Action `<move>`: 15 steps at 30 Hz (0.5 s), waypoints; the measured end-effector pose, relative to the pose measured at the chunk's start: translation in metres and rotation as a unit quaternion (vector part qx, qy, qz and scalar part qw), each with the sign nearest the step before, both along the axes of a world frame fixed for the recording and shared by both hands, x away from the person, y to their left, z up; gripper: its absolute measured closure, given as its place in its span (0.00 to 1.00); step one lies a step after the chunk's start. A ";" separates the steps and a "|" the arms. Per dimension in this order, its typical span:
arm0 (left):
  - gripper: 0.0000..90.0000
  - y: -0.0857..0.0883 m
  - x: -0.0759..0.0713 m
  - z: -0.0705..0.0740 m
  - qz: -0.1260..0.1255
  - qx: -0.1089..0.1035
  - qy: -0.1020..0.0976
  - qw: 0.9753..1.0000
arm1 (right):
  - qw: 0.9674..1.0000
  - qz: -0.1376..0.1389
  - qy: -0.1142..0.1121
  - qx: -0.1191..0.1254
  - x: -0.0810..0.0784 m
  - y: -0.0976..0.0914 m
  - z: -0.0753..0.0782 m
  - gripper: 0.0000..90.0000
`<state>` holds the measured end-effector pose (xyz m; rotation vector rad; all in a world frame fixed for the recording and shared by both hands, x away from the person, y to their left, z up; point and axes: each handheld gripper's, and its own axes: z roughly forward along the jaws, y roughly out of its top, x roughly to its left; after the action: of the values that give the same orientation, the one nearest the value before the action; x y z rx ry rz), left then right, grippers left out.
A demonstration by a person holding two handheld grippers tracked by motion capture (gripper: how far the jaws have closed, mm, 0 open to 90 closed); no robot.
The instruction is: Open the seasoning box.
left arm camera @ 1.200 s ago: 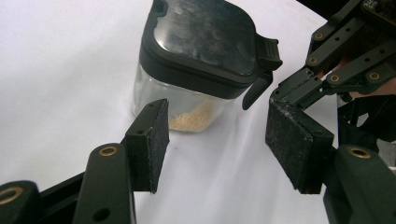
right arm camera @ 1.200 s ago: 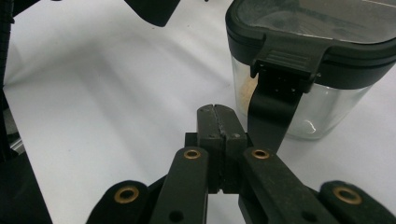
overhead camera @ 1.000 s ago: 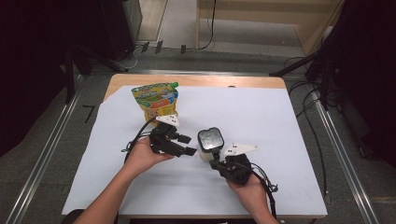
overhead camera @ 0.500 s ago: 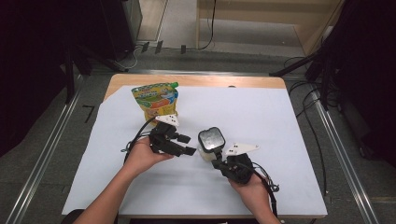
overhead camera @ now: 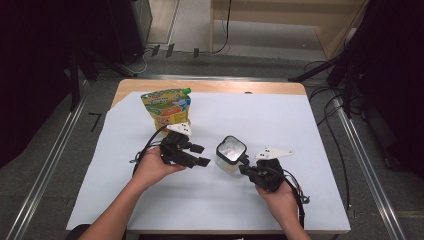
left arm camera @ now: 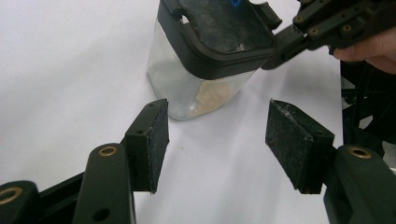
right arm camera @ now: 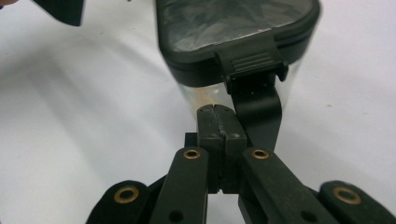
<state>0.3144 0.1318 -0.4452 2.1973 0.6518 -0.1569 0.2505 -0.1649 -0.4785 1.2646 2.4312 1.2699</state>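
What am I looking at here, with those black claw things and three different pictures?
No robot here: a person sits at a table covered with white paper and holds a hand tool with two black jaws in each hand. The high view looks down from above. The other two pictures come from small cameras riding on the tools, looking along their jaws.

The left gripper has its jaws apart with nothing between them, pointing at a clear container with a black lid and some pale contents at the bottom. The right gripper has its jaws pressed together, right at the container's lid latch; whether they touch it I cannot tell. A colourful pouch with a green cap lies farther back.
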 end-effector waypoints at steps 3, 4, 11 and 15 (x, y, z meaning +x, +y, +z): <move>0.45 -0.001 0.000 0.000 -0.001 0.002 -0.001 1.000 | 1.000 -0.010 0.004 0.001 0.004 -0.007 -0.001 1.00; 0.45 -0.001 0.000 -0.001 -0.002 0.000 -0.002 1.000 | 1.000 -0.013 0.005 -0.001 0.005 -0.009 -0.001 1.00; 0.43 -0.002 -0.001 -0.001 -0.007 0.002 -0.010 1.000 | 0.999 -0.035 0.015 0.002 0.016 -0.024 -0.002 1.00; 0.42 -0.004 0.000 -0.002 -0.015 -0.005 -0.003 1.000 | 0.999 -0.040 0.015 0.001 0.020 -0.029 -0.003 1.00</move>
<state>0.3146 0.1279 -0.4476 2.1972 0.6134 -0.1692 0.2705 -0.1939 -0.4811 1.3750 2.3748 1.2412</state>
